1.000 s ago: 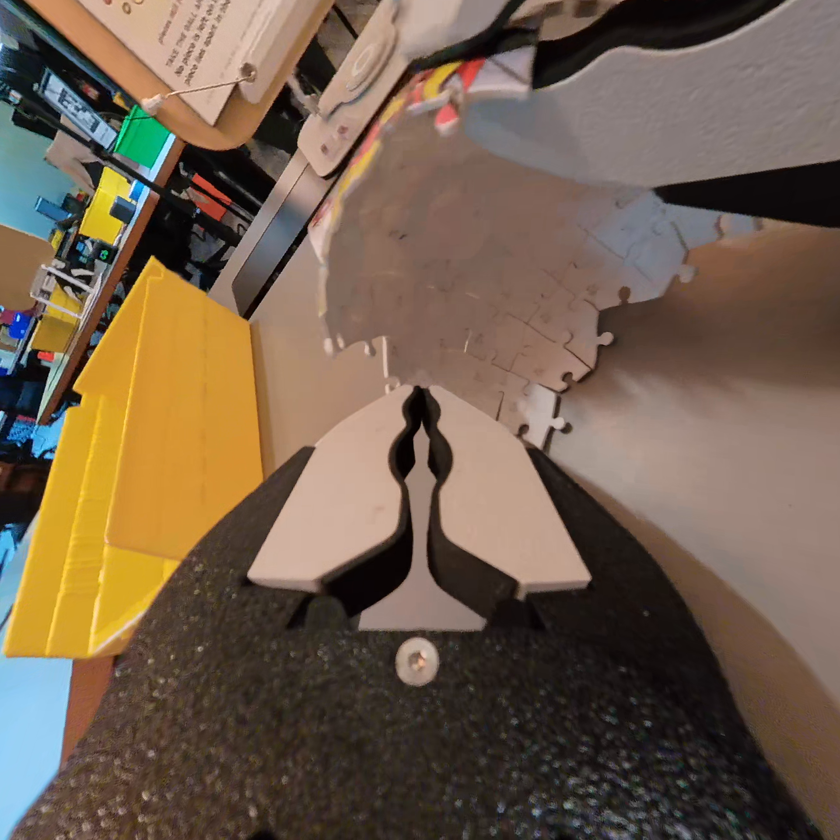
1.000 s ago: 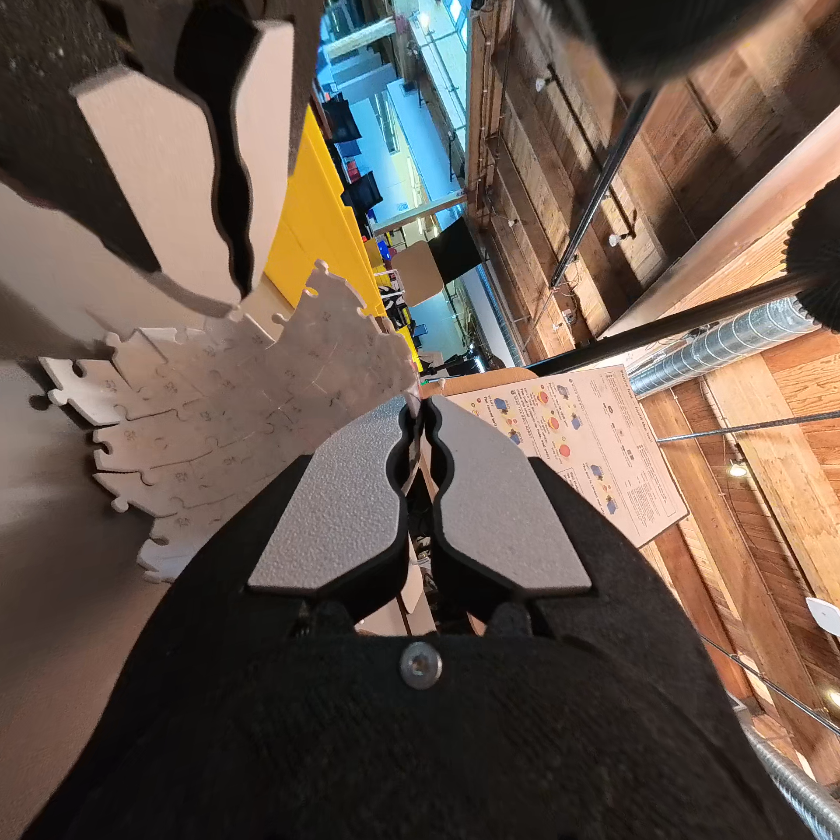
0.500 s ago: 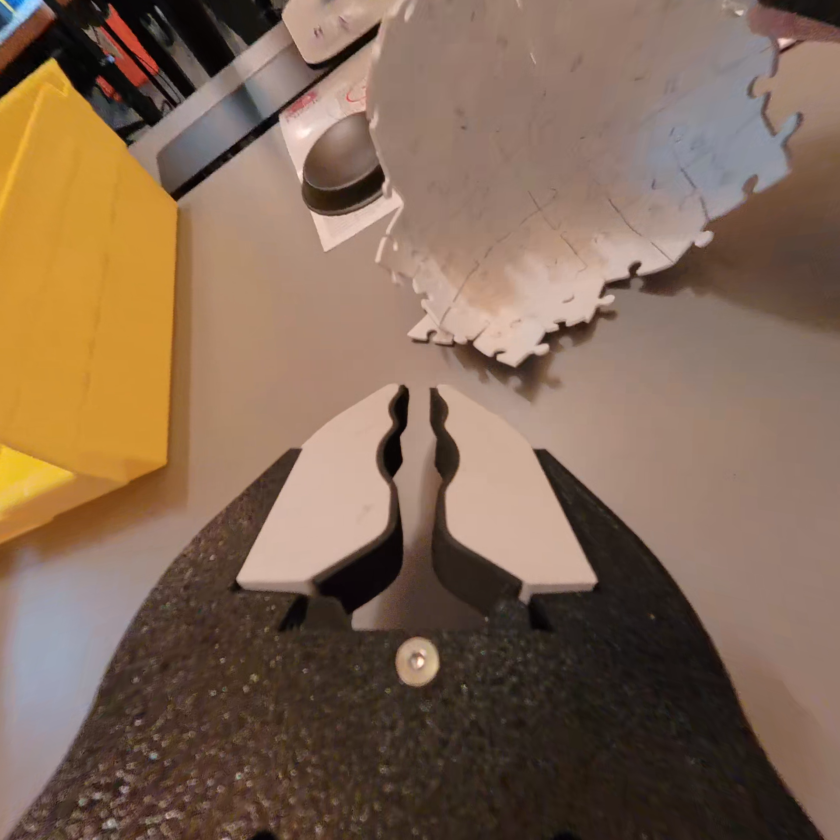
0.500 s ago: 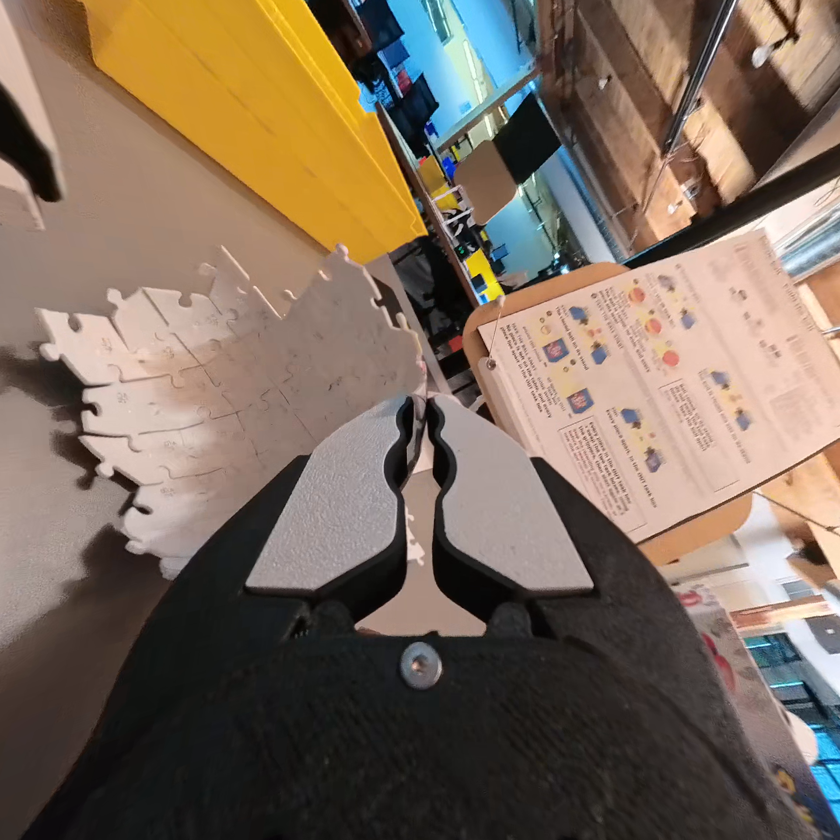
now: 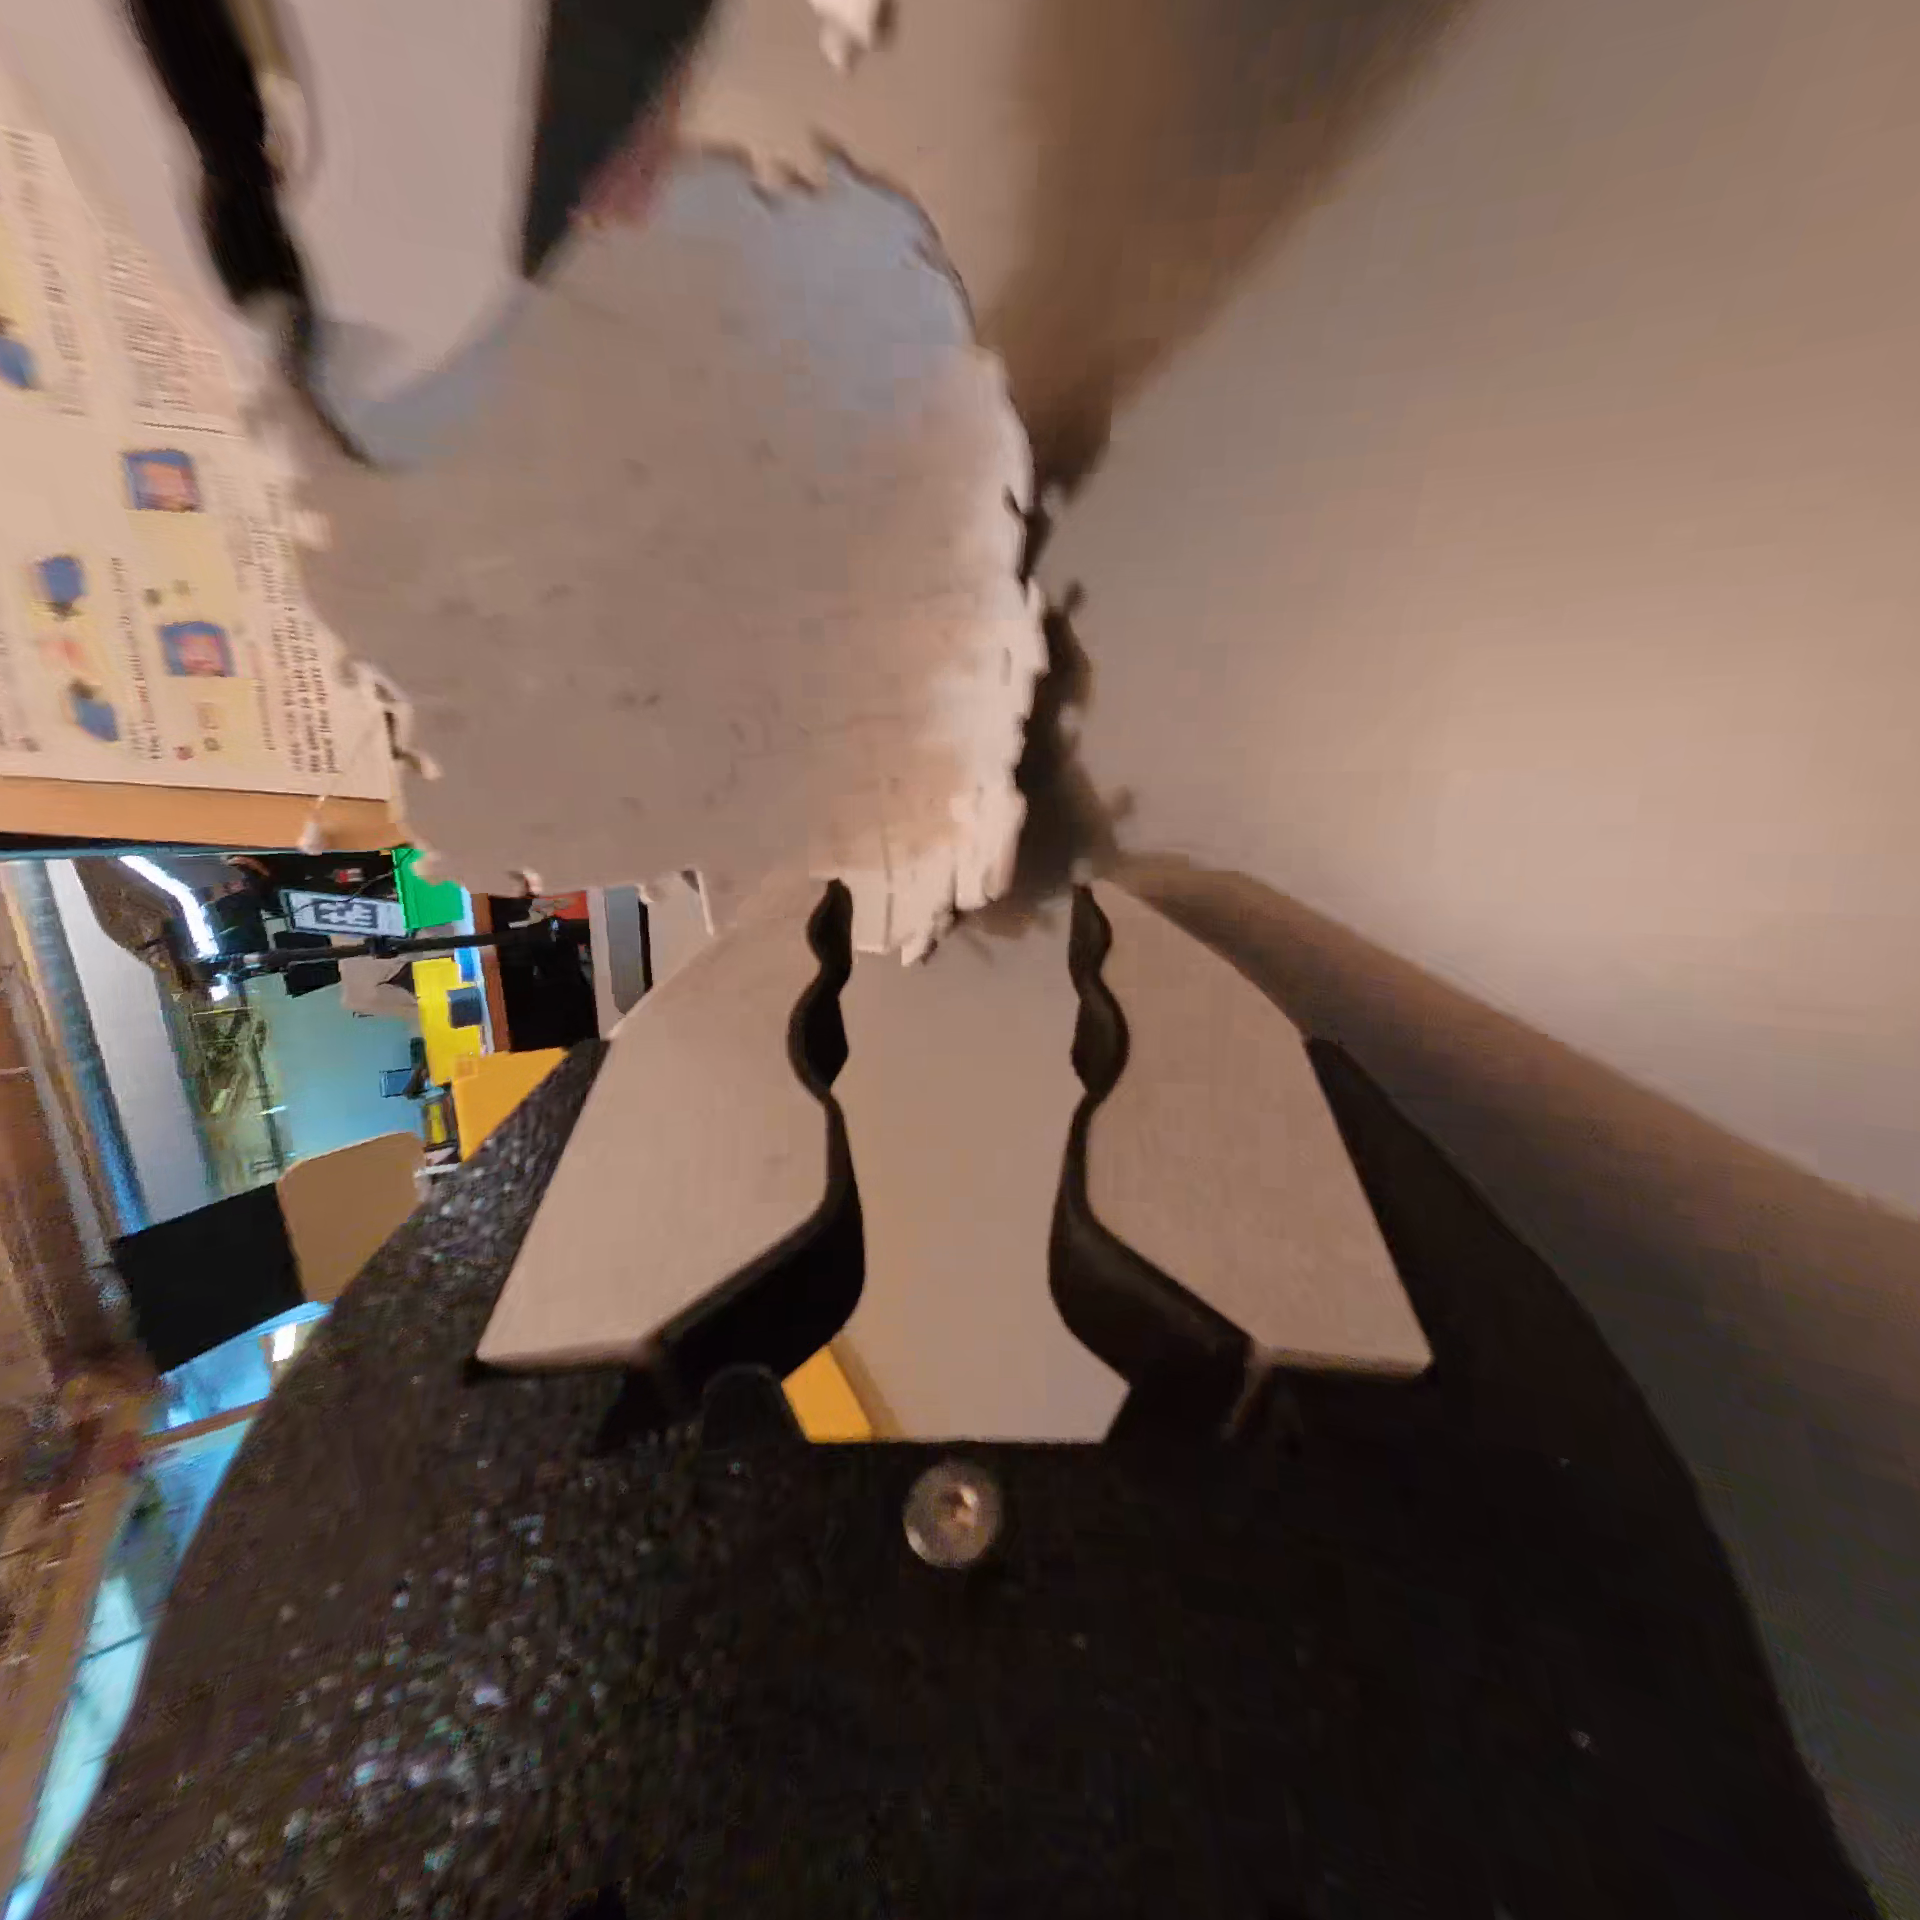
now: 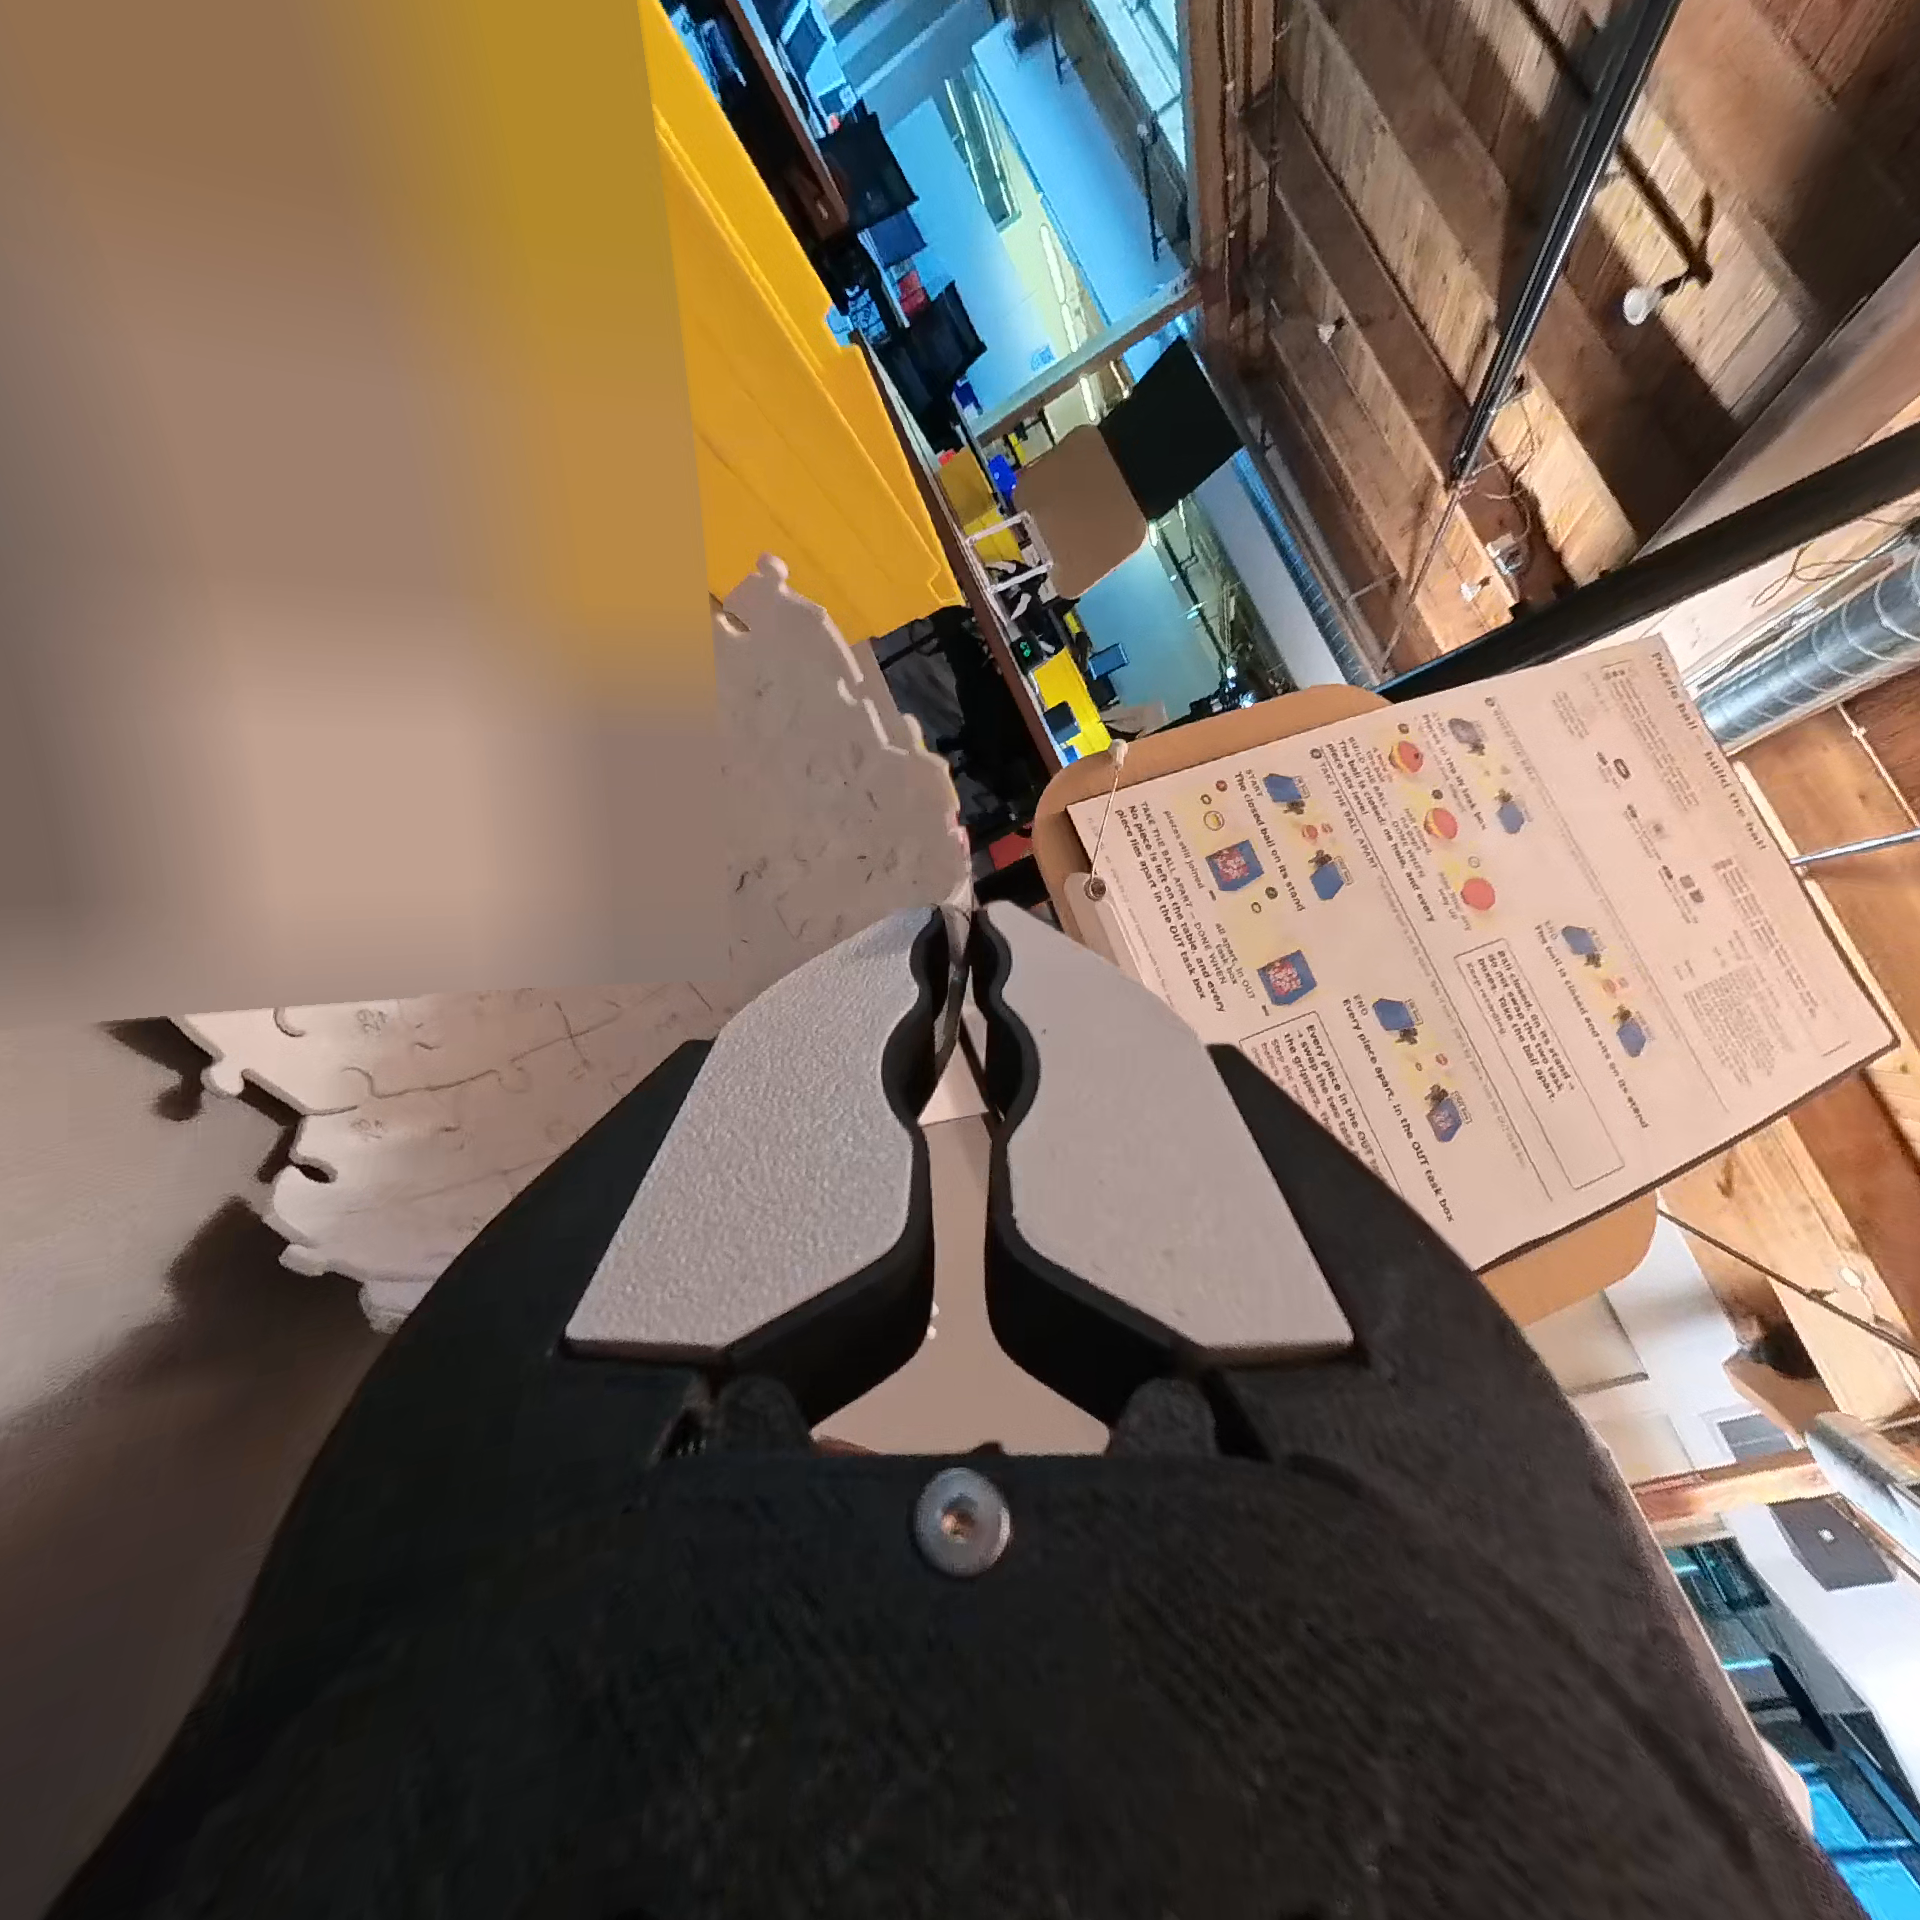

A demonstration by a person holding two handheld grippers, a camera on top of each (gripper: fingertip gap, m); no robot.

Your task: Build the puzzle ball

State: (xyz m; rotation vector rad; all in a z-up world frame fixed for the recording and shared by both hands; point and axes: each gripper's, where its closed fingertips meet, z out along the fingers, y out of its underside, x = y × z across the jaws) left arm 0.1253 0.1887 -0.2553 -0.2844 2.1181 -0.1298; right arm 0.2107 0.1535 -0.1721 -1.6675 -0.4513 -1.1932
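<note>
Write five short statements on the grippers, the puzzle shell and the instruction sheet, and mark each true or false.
1. The left gripper is open. True.
2. The right gripper is wide open. False: it is shut on the edge of the puzzle shell.
3. The puzzle shell is a closed ball. False: its edge is jagged and unfinished.
4. An instruction sheet is clipped to a brown board. True.
5. The bin is green. False: yellow.

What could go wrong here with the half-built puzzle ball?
1. The right tongs pinch only the thin rim of the puzzle shell; it could slip or its joints pop apart.
2. The open left tongs sit right at the shell's jagged edge and could knock tabs loose, especially since that view is motion-blurred.
</note>
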